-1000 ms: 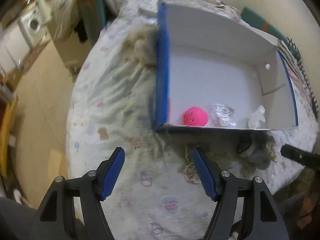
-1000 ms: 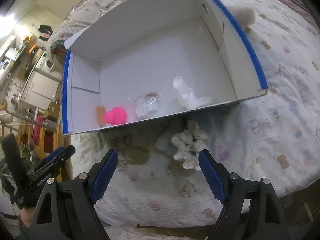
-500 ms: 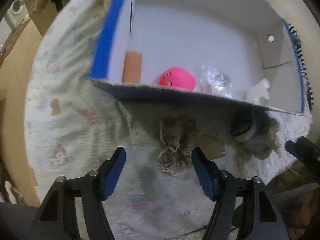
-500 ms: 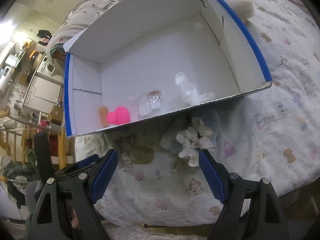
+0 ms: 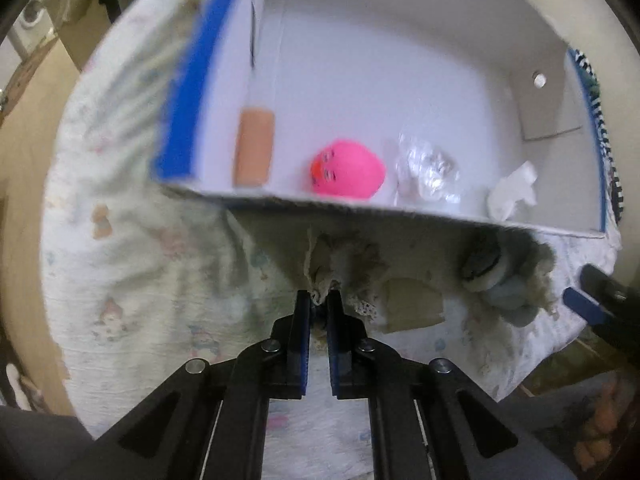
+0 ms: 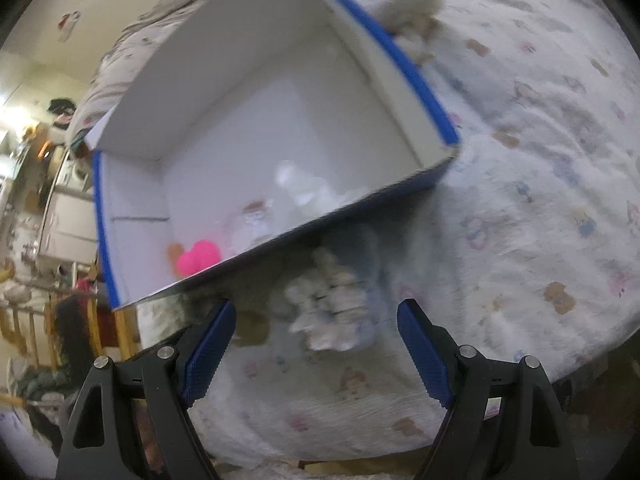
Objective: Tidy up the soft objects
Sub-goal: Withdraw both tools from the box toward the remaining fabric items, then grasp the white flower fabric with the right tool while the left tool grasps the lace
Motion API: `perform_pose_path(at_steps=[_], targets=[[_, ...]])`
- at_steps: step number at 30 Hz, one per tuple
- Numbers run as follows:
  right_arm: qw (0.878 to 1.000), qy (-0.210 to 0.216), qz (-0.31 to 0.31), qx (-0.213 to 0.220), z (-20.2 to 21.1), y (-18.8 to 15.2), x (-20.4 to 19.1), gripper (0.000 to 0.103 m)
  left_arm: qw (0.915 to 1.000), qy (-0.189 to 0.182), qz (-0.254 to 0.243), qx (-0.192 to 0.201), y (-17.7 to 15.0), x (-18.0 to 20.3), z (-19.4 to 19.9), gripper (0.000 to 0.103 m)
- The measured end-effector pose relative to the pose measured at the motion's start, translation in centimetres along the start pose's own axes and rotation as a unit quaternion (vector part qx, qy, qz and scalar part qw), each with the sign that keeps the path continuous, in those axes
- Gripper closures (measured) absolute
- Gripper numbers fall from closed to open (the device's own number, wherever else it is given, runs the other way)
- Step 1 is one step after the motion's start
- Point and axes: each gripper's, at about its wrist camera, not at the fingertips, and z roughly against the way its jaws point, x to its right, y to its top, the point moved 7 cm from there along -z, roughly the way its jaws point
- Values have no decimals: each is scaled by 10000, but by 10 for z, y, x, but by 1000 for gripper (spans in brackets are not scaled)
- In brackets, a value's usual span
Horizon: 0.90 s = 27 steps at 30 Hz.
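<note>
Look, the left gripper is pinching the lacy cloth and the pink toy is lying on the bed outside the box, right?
Not quite. The left gripper does pinch the lacy cloth, but the pink toy lies inside the box, not on the bed. The left wrist view shows it.

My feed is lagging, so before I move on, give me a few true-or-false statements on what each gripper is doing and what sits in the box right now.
1. The left gripper is shut on the frilly cream cloth. True.
2. The right gripper is shut on the white fluffy toy. False: its fingers stand wide open on either side of the toy.
3. The pink toy lies inside the white box. True.
4. The frilly cream cloth is already in the box. False: it lies on the bedsheet, outside the near wall.
</note>
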Motion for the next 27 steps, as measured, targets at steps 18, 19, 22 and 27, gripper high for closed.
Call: perform_pose_path(at_steps=[18, 19, 22, 27], targets=[[9978, -263, 610, 56, -17, 1, -13, 91, 9956, 84, -198, 909, 0, -20, 59, 96], [9977, -218, 631, 130, -11, 1, -15, 92, 9955, 94, -191, 925, 0, -20, 60, 96], [9977, -20, 594, 323, 4, 0, -16, 92, 9952, 144, -126, 956, -1, -23, 63, 96], [9981, 108, 569, 230, 4, -9, -15, 92, 9949, 267, -115, 965, -2, -27, 64, 96]])
